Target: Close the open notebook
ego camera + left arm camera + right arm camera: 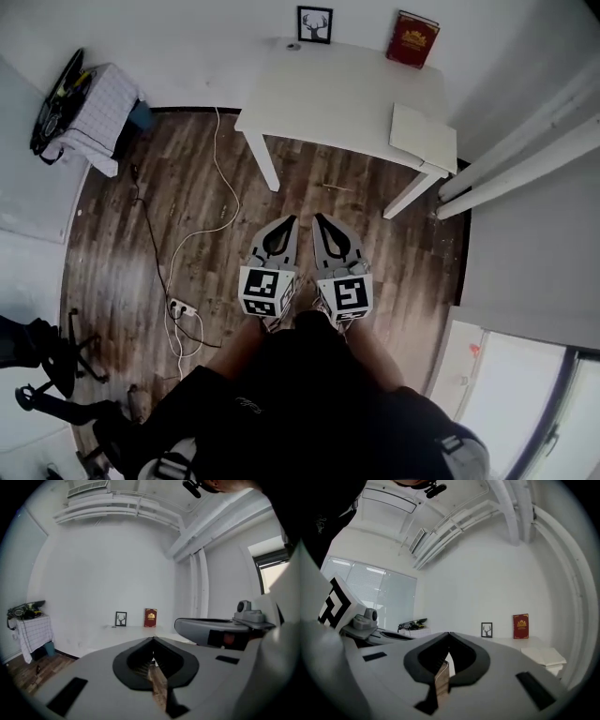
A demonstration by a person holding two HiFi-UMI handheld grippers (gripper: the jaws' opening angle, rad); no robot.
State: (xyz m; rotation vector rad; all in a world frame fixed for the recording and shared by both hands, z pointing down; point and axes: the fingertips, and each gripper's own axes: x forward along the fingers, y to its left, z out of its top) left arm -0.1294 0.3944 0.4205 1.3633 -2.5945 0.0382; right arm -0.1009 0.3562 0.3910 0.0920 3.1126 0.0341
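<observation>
Head view: white counter (319, 94) against a white wall, wood floor (112, 244) below. Notebook (424, 136) lies open and flat at counter's right front corner, long axis roughly along the front edge. Left gripper (289, 222) and right gripper (321, 219) well apart from it, fingers closed together, empty.

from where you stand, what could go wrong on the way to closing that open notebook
The white cable and power strip lie on the floor left of the path to the table; a stray step could snag them.
The open notebook sits at the table's right front corner, near the edge; a clumsy push might slide it off.
Left gripper and right gripper are both shut; lifting a cover may need them opened.
</observation>
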